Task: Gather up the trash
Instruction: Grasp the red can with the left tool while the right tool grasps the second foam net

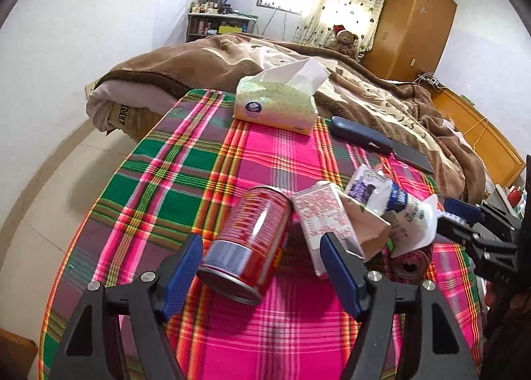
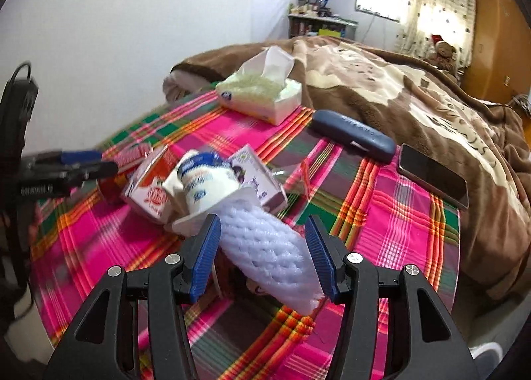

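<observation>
The left gripper stands with its blue pads spread wide over the plaid cloth, and a red can lies on its side between them. The left pad sits close against the can's silver rim, though I cannot tell if it touches; the right pad is clear of the can, with cloth showing in the gap, so nothing is pinched. That right pad is up against the lower corner of a pink-and-white carton lying just beside the can. Behind the carton, heaped together, are a brown paper scrap, a white plastic bottle, a small purple-and-white carton and a second can end. The right gripper is also parted, about half open, with a white quilted foam sleeve lying lengthwise between its pads. The sleeve fills most of the gap and meets or nearly meets both pads, but blur keeps me from saying whether they press on it. Its far end touches the white bottle in the same heap. Farther back on the cloth lie a tissue pack, a dark glasses case and a phone, well apart from both tools.
</observation>
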A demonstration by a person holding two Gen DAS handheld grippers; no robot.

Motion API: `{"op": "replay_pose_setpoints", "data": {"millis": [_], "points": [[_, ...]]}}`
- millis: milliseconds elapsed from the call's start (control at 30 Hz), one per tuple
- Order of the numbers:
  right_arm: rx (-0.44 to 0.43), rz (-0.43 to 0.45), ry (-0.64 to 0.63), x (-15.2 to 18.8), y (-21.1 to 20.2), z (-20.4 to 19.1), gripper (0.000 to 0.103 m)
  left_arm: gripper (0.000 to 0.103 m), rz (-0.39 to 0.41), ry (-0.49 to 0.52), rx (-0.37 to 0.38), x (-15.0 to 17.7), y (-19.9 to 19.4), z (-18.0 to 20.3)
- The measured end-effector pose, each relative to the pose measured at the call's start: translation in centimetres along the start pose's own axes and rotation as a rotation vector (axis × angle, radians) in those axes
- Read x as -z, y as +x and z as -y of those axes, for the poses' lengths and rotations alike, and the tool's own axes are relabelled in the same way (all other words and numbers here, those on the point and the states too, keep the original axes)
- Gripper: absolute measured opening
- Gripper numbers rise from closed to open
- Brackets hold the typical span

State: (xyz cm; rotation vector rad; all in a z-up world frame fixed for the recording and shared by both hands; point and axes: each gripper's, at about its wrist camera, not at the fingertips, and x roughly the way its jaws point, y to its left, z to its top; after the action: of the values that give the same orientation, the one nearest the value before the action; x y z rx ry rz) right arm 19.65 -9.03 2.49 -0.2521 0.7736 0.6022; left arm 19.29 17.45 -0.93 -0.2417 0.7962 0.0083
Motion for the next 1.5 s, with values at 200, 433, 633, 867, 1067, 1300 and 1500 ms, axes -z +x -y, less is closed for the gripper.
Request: {"op": "replay_pose_setpoints", "data": {"millis": [200,433,633,867,1067,1300,1500], "points": [[0.044,-0.071,-0.045,0.7,0.8,-0.4,0.055,0.073,-0.037,0.017,-0.012,-0.3,1.4,-0.4],[0.038,-0.074,0.008,0.8,0.4,-0.1,0.055,0.073,-0.077,0.019,-0.022,0.2,3.0,-0.6],[0.042,-0.1,0.04,1.5,0.1,0.0,0.043,0.073,-0.095,0.018,-0.011,0.7,3.7,-0.5],[0.012,-0.128,0.096,2.0,-0.8,0.7,0.028,0.062,-0.133,-0.008,-0.016,1.1,4.5,-0.9],[0.058,-0.154,0.049,1.8,-2.6,0.5,0.027,0.061,-0.124,-0.013,-0.014,1.4,4.3,-0.5],[0.129,-0.25,-0.072,2.4,-3.1,0.1,0.027,0.06,-0.123,-0.029,-0.004,1.8,3.8,-0.4],[0.106,-0.225,0.0,3.2,-4.6,1.9,0.027,0.06,-0.117,-0.035,0.007,2.4,3.3,-0.1]]}}
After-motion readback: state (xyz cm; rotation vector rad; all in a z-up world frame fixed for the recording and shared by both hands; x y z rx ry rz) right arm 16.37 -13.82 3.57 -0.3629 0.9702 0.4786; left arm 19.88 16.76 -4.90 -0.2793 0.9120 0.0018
